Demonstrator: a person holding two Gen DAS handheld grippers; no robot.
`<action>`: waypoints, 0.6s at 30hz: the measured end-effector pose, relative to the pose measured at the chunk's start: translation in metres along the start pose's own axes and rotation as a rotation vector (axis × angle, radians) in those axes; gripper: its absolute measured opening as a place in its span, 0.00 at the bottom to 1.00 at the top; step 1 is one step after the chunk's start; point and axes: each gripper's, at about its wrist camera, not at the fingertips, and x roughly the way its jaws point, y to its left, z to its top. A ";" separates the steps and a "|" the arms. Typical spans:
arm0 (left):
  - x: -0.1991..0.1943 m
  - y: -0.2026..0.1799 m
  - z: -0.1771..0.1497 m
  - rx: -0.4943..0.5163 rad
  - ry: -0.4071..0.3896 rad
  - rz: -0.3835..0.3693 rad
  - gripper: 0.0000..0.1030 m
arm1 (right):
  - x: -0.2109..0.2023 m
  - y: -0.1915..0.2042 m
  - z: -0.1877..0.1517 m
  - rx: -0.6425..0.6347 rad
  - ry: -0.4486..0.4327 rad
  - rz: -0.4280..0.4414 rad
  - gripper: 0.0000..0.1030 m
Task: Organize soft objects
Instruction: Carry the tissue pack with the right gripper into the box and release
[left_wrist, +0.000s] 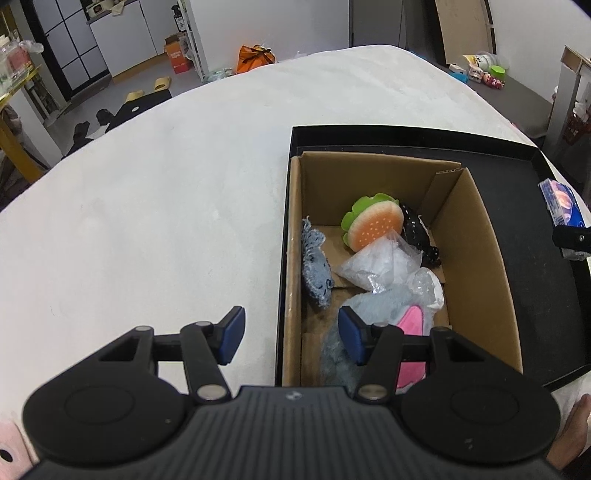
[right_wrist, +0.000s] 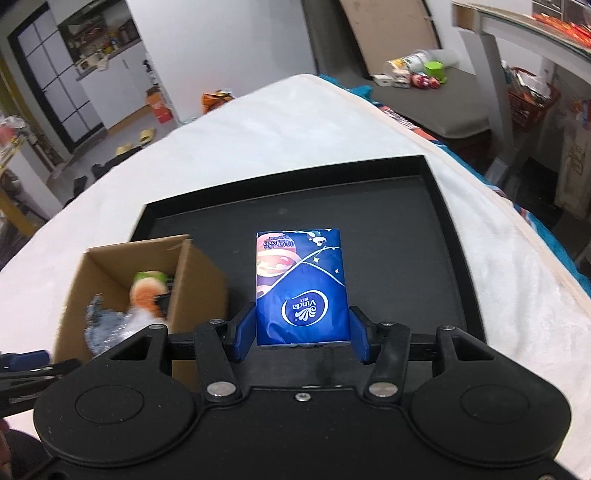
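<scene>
1. Right gripper (right_wrist: 302, 338), black with blue pads: clamped on the short end of a blue glossy pocket-tissue pack (right_wrist: 302, 286), pads pressed against both sides, pack lifted clear above the black shallow tray (right_wrist: 436, 236).
2. Left gripper (left_wrist: 291, 334), same build: jaws parted and empty, one blue pad over the white cloth, the other over the near corner of the brown cardboard box (left_wrist: 476, 251).
3. Inside that box: a sponge shaped like a burger (left_wrist: 373, 225), a grey-blue knitted piece (left_wrist: 314, 266) leaning on the left wall, a crumpled clear plastic bag (left_wrist: 373, 267), a black spotted soft item (left_wrist: 417, 230), a pale blue fluffy plush with pink patch (left_wrist: 399, 310).
4. Box set in the left part of the tray; tray resting on a white fuzzy cloth-covered surface (left_wrist: 147, 206).
5. Both tools angled steeply downward; tissue pack also visible at the right edge of the left view (left_wrist: 561, 203).
6. Tray floor right of the box bare; broad open cloth left of it.
7. Room beyond: grey floor, slippers (left_wrist: 162, 83), orange bag (left_wrist: 256, 55), white cabinets.
</scene>
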 end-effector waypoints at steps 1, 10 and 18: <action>0.000 0.002 -0.001 -0.004 0.000 -0.004 0.51 | -0.002 0.004 0.000 -0.005 0.001 0.008 0.49; 0.003 0.010 -0.013 -0.036 0.004 -0.048 0.44 | -0.013 0.031 -0.006 -0.050 0.006 0.052 0.49; 0.005 0.016 -0.023 -0.059 0.016 -0.084 0.27 | -0.020 0.055 -0.014 -0.072 0.017 0.096 0.49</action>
